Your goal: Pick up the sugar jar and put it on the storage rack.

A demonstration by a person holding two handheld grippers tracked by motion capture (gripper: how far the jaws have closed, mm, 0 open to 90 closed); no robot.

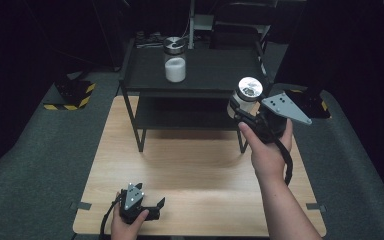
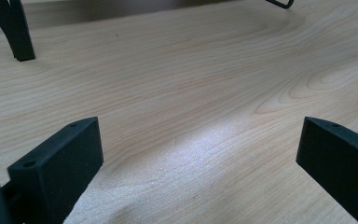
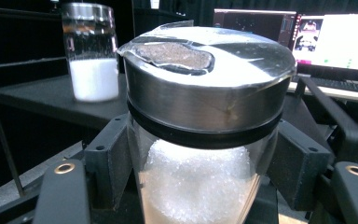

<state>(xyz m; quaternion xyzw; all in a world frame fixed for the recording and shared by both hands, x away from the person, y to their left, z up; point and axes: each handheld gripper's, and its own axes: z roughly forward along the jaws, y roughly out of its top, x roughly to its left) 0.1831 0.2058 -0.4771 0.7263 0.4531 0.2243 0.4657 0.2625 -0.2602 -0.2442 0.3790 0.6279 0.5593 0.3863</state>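
Nearest the lens in the right gripper view, a glass jar [image 3: 200,140] with a steel lid [image 3: 209,70] stands upright between the two black jaws, which press its clear wall from either side just under the lid's dark seal; white crystals fill its lower part. From above, the right gripper [image 1: 245,112] sits at the right of the frame, held in the person's right hand [image 1: 267,150], with the jar [image 1: 246,97] raised clear of the wooden table [image 1: 200,165] and hanging just off the front right corner of the black shelf unit [image 1: 195,65]. A second jar [image 1: 175,60], also part full of white powder, stands on the shelf's top board toward the upper middle of the frame, well apart from the held one. The relation that matters is this: the held jar's long axis is vertical, the shelf top lies up and to the left of it in the high view, and the free board beside the second jar is closer to this hand than to the other. Setting it there would likely mean carrying it leftward while keeping it upright. At the lower left of the high view the left gripper [image 1: 152,207] rests low over the table, jaws spread wide with nothing between them but bare wood [image 2: 205,116].
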